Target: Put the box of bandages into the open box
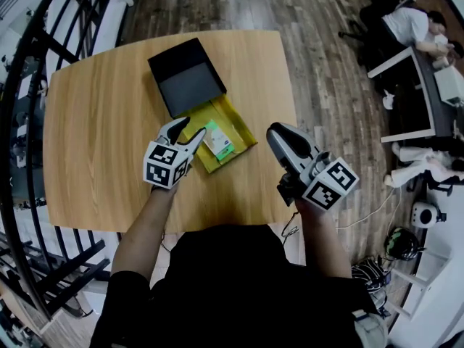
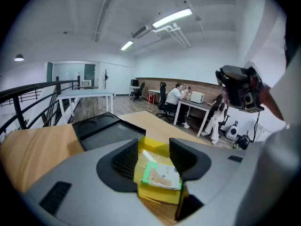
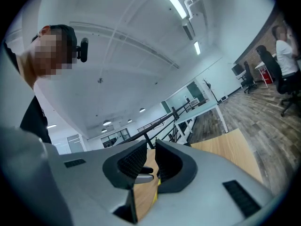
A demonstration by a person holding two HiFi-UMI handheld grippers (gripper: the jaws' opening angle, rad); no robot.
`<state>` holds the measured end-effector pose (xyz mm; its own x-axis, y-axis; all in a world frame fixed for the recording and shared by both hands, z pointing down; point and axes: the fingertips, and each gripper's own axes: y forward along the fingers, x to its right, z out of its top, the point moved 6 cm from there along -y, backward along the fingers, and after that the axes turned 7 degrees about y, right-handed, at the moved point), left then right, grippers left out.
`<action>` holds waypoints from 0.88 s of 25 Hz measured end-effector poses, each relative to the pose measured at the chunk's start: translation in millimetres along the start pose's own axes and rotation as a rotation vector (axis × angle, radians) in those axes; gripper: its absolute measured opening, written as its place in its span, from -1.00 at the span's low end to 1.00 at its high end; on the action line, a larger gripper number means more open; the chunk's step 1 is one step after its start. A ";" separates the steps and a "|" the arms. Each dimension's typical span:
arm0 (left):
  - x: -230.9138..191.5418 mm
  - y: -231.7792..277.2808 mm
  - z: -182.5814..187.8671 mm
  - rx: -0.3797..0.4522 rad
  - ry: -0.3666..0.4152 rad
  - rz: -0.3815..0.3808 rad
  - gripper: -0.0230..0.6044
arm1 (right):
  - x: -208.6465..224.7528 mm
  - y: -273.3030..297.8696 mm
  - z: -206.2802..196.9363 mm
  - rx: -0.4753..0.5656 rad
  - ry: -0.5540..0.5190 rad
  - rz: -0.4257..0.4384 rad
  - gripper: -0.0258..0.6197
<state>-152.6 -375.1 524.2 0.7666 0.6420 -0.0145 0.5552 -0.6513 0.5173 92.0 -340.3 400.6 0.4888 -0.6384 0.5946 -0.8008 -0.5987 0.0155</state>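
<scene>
Release step: right gripper (image 3: pixel 151 150), lower right, jaws barely parted, empty. Left gripper (image 2: pixel 153 145), centre, jaws wide apart, gripping nothing; box of bandages (image 2: pixel 162 175) lies inside yellow open box (image 1: pixel 235 118). Withdraw straight upward, clear of its walls. Black lid (image 1: pixel 187 75) beyond.

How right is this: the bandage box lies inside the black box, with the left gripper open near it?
Not right: the head view shows the bandage box lying inside the yellow box, not the black box beside it. The left gripper is open near it.
</scene>
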 end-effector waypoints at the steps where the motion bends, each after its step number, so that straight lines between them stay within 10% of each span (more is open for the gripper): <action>1: -1.6 -9.4 3.6 0.018 -0.001 0.009 -0.25 | -2.4 1.5 2.0 0.002 -0.008 0.003 -0.71; 22: -18.5 -219.9 43.0 0.313 0.053 0.154 -0.40 | -127.3 21.6 46.1 0.077 -0.272 0.059 -0.79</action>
<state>-275.0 -261.1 373.9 0.8360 0.5409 0.0920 0.5122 -0.8295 0.2226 28.5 -294.3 288.2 0.5257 -0.7732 0.3547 -0.8070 -0.5852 -0.0796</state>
